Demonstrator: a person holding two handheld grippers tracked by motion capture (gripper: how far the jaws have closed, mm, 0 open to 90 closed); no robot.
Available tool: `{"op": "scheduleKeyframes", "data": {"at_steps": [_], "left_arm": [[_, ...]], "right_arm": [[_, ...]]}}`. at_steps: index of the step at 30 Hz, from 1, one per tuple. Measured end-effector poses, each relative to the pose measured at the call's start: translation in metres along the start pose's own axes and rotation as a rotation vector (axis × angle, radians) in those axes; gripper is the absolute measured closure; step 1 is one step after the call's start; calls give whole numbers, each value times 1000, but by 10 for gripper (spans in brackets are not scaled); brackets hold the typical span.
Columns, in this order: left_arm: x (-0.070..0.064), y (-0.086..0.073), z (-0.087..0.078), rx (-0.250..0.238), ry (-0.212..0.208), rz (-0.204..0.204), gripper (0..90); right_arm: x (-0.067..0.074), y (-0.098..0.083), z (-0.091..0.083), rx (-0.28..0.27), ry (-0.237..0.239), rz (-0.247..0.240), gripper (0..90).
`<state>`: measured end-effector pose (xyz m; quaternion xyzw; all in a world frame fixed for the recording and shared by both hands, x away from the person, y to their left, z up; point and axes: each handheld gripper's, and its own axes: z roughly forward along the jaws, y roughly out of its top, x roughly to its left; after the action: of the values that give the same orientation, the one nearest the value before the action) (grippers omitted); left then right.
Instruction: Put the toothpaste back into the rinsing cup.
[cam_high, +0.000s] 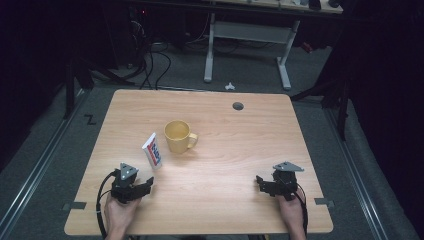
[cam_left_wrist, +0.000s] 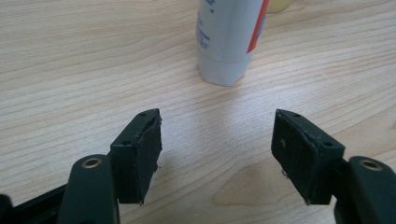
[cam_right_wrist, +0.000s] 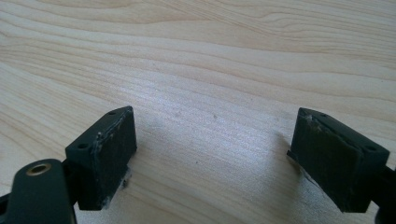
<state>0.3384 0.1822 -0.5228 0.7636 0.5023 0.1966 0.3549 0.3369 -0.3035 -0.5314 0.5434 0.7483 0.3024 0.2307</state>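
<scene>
Left hand-held gripper (cam_high: 145, 186) sits low over the front-left part of the tabletop (cam_high: 240, 150), held by the person's left hand (cam_high: 119, 212). Its jaws are spread wide, nothing between the pads, only bare wood grain. In the left gripper view (cam_left_wrist: 217, 156) the jaws point at a white carton (cam_left_wrist: 231, 39) with a red and blue print, standing on the tabletop just ahead of the fingertips and slightly right of the centre line. Clear gap between pads and carton, no contact.

In the high view the carton (cam_high: 153, 150) stands tilted, leaning a bit to the left, just beyond the left hand-held gripper and just beside a yellow mug (cam_high: 178, 136). Mug is upright, handle pointing right and toward the person, opening up; what is inside cannot be told. Carton and mug look close but whether they touch cannot be told from this angle. A sliver of yellow shows at the top edge of the left gripper view, behind the carton.

Right hand-held gripper (cam_high: 259, 181) rests over the front-right part of the tabletop in the right hand (cam_high: 291, 210), well apart from carton and mug. Jaws point left across the tabletop. In the right gripper view (cam_right_wrist: 212, 158) its jaws are also spread wide, pads empty, bare wood under them.

A round cable hole (cam_high: 238, 106) sits near the far edge of the tabletop.
</scene>
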Motion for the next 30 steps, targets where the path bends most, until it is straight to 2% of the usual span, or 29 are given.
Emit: {"op": "scheduleKeyframes", "data": {"at_steps": [8,14,30], "left_arm": [[-7,6,1,-21,-8,6,332],[-14,18,4,-39,-6,23,332],[-12,40,3,-74,17,18,337]], "right_arm": [[0,0,0,0,0,1,143],[0,0,0,0,0,0,143],[0,0,0,0,0,0,143]]}}
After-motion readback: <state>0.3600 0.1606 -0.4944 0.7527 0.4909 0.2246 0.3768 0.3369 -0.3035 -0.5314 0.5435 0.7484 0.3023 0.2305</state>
